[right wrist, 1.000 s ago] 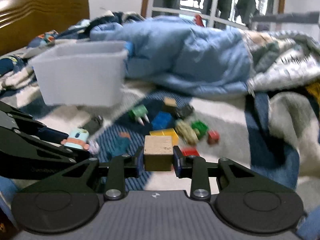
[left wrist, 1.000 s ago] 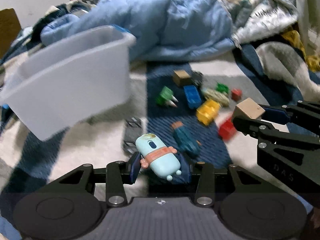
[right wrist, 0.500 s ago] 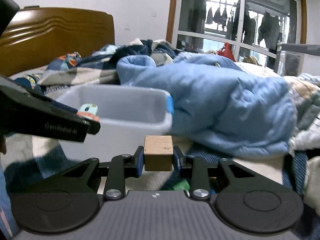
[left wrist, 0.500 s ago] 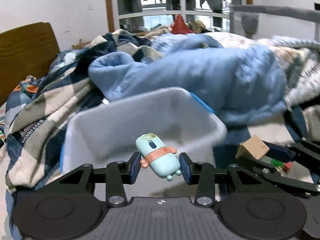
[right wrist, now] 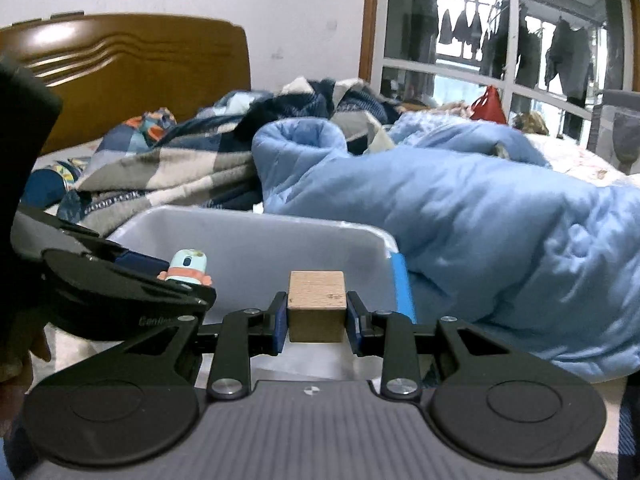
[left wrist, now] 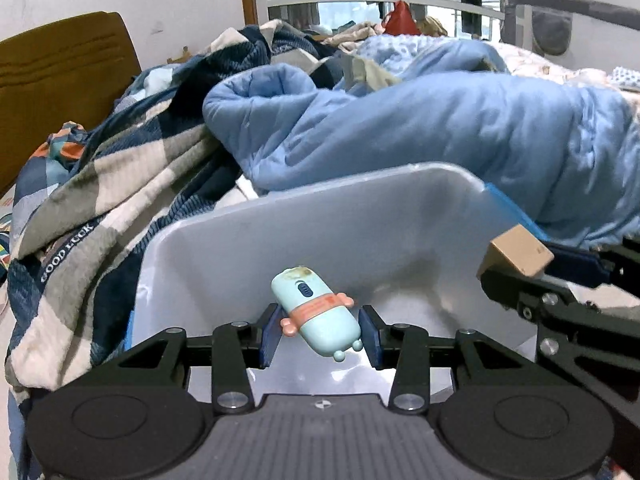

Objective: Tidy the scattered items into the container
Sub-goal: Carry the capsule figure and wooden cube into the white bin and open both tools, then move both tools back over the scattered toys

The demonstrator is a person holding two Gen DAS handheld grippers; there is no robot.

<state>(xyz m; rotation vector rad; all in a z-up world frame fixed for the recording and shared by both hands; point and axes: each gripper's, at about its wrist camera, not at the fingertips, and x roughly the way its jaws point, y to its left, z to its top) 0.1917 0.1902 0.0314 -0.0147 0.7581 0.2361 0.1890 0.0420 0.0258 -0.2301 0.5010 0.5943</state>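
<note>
matt wooden block (right wrist: 316, 306), smooth plastic bin (left wrist: 360, 232).

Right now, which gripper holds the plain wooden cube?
The right gripper clamps the plain wooden cube; the left gripper holds a light-blue capsule-shaped toy.

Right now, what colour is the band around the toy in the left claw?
Salmon pink, across the pale turquoise toy; clearest in the left wrist view.

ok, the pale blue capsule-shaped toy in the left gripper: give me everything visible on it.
The pale blue capsule-shaped toy looks like smooth plastic, rounded at both ends, with a salmon-pink band around its middle ending in small nubs, a dark oval slot on its upper face, a brownish smudge at the top and two little round feet. It sits tilted, clamped between the left gripper and its blue pads, above the open white plastic bin.
</note>
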